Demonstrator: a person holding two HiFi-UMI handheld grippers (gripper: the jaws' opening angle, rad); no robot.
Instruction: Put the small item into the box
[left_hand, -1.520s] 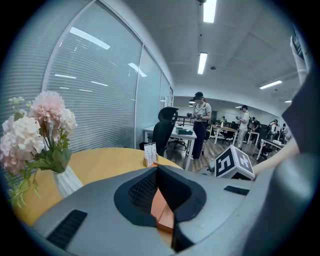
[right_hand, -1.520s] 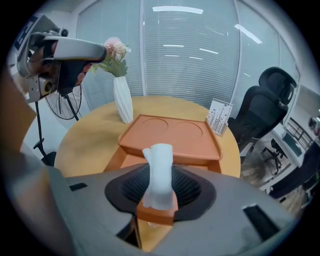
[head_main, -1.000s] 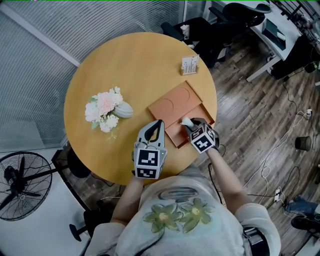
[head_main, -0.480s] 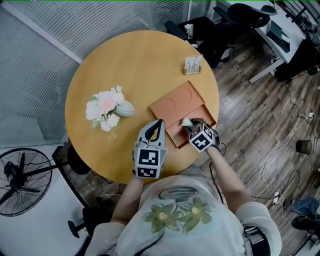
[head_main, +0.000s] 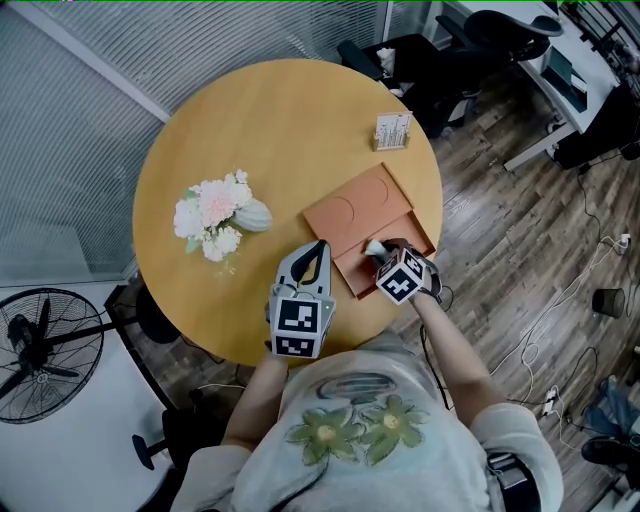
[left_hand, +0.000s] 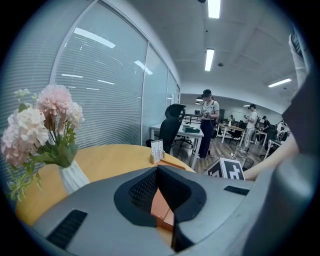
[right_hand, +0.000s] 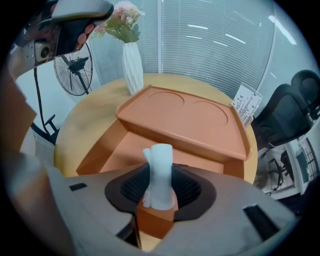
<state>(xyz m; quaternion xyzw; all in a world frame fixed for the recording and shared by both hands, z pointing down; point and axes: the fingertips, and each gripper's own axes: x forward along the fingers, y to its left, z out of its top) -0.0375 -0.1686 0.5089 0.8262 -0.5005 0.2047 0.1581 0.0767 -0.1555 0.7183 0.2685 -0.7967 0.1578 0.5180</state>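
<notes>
Your right gripper (right_hand: 159, 196) clamped the small item (right_hand: 160, 170) at the edge of the box (right_hand: 127, 150); releasing further inside looked wisest.

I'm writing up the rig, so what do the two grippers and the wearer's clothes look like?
Both the left gripper and the right gripper have grey bodies with black ribbed pads, and each carries a cube of black-and-white square markers. The person wears a pale shirt printed with green flowers.
</notes>
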